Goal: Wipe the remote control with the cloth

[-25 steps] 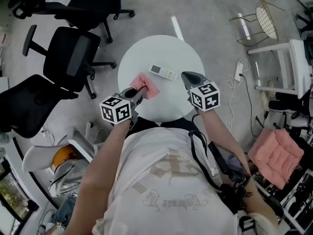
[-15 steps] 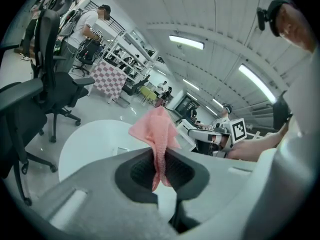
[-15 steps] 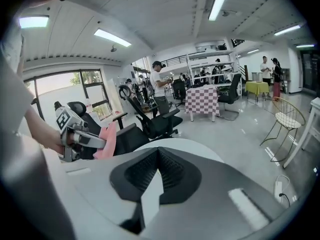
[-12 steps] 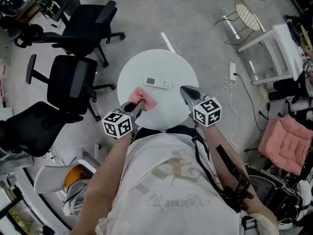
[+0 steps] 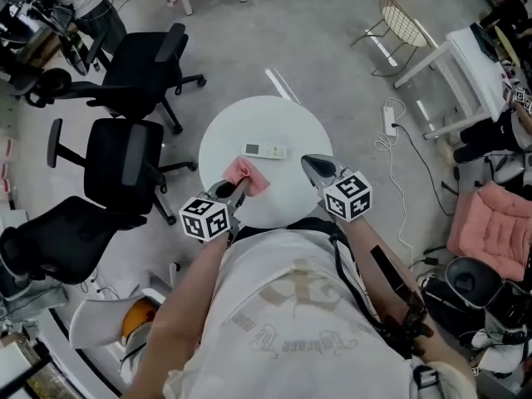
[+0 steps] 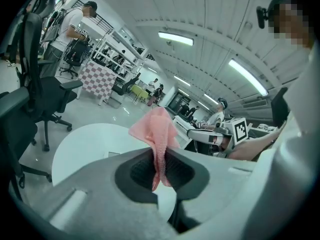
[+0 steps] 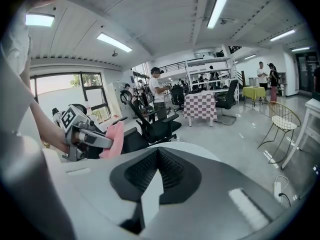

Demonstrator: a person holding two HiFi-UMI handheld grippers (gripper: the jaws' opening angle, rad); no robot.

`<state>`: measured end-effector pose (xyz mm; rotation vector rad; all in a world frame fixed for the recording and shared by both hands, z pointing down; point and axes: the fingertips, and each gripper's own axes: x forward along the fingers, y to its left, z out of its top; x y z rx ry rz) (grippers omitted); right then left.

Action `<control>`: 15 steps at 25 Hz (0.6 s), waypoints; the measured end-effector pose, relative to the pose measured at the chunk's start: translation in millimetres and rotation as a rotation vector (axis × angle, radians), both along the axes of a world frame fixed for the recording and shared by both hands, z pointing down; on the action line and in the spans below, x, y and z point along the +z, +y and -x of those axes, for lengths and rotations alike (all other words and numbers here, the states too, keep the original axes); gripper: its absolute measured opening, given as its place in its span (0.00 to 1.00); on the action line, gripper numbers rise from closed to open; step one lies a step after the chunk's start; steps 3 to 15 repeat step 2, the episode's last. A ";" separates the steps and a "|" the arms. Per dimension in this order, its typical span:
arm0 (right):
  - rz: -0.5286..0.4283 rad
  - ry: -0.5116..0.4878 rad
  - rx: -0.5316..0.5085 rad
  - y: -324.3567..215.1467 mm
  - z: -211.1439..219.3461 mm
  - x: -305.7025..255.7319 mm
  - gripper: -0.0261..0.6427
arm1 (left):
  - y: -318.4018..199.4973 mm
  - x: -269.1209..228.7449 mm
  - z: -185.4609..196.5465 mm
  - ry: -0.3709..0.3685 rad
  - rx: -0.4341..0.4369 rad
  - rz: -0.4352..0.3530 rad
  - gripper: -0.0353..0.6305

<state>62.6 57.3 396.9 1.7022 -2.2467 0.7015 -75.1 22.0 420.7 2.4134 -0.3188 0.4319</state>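
A white remote control [image 5: 264,150] lies flat near the middle of the round white table [image 5: 291,123]. My left gripper [image 5: 235,189] hangs over the table's near left edge, shut on a pink cloth [image 5: 248,175]. In the left gripper view the cloth [image 6: 157,134] sticks up from between the closed pads and flops over. My right gripper [image 5: 311,165] hovers over the near right edge, shut with nothing in it. In the right gripper view its jaws [image 7: 159,153] meet, and the cloth [image 7: 114,139] shows off to the left. Both grippers are short of the remote.
Black office chairs [image 5: 125,160] stand left of the table, another [image 5: 154,65] farther back. A power strip with its cable [image 5: 388,123] lies on the floor to the right. A wire chair [image 5: 401,22] and a white table [image 5: 465,61] stand beyond it, with a pink cushion [image 5: 499,223] nearer.
Both grippers have risen a little over the table's near edge, the cloth still in the left one. The remote has not moved. The head view has pulled back.
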 end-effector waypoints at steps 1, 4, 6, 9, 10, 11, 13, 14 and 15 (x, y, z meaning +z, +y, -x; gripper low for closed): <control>0.000 0.001 -0.002 2.7 -1.8 -1.3 0.05 | 2.6 -1.5 -3.0 -0.001 0.003 0.000 0.09; -0.001 0.002 -0.004 5.4 -3.6 -2.7 0.05 | 5.2 -3.1 -6.0 -0.002 0.006 -0.001 0.09; -0.001 0.002 -0.004 5.4 -3.6 -2.7 0.05 | 5.2 -3.1 -6.0 -0.002 0.006 -0.001 0.09; -0.001 0.002 -0.004 5.4 -3.6 -2.7 0.05 | 5.2 -3.1 -6.0 -0.002 0.006 -0.001 0.09; -0.001 0.002 -0.004 5.4 -3.6 -2.7 0.05 | 5.2 -3.1 -6.0 -0.002 0.006 -0.001 0.09; -0.001 0.002 -0.004 5.4 -3.6 -2.7 0.05 | 5.2 -3.1 -6.0 -0.002 0.006 -0.001 0.09; -0.001 0.002 -0.004 5.4 -3.6 -2.7 0.05 | 5.2 -3.1 -6.0 -0.002 0.006 -0.001 0.09; -0.001 0.002 -0.004 5.4 -3.6 -2.7 0.05 | 5.2 -3.1 -6.0 -0.002 0.006 -0.001 0.09; -0.001 0.002 -0.004 5.4 -3.6 -2.7 0.05 | 5.2 -3.1 -6.0 -0.002 0.006 -0.001 0.09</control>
